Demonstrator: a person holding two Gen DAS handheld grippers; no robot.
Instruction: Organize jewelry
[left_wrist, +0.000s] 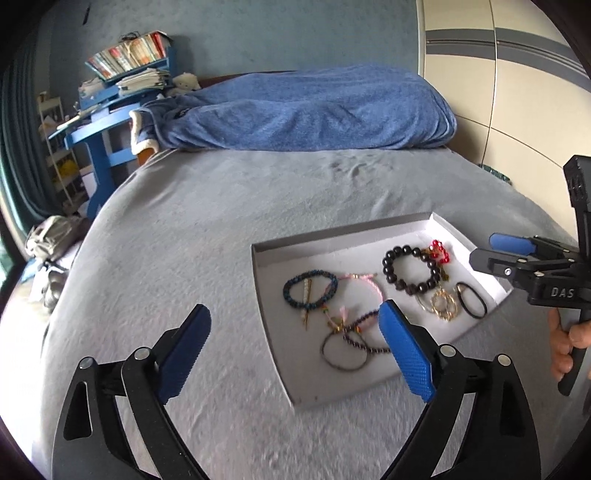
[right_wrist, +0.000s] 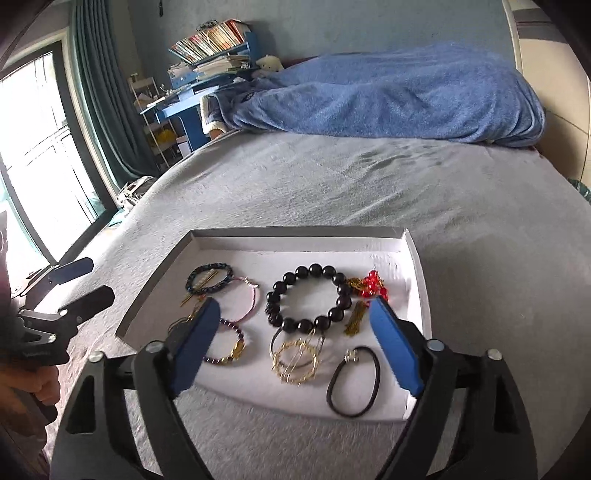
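A shallow white tray (right_wrist: 229, 243) (left_wrist: 332, 242) lies on the grey bed and holds several pieces of jewelry: a black bead bracelet (right_wrist: 309, 297) (left_wrist: 412, 271), a red bead piece (right_wrist: 373, 284) (left_wrist: 439, 251), a gold ring bracelet (right_wrist: 295, 361) (left_wrist: 445, 304), a black hair tie (right_wrist: 354, 380) (left_wrist: 472, 300), a blue braided bracelet (right_wrist: 209, 277) (left_wrist: 310, 288), a pink cord bracelet (right_wrist: 248, 299) and a purple bead bracelet (right_wrist: 229, 341) (left_wrist: 351, 345). My left gripper (left_wrist: 295, 332) is open and empty at the tray's left edge. My right gripper (right_wrist: 295, 325) is open and empty over the tray's near half.
A blue blanket (right_wrist: 388, 92) is heaped at the far end of the bed. A blue desk with books (right_wrist: 207, 55) stands beyond the bed's left corner. A window with curtains (right_wrist: 55, 147) is on the left. A wardrobe (left_wrist: 517, 92) is on the right.
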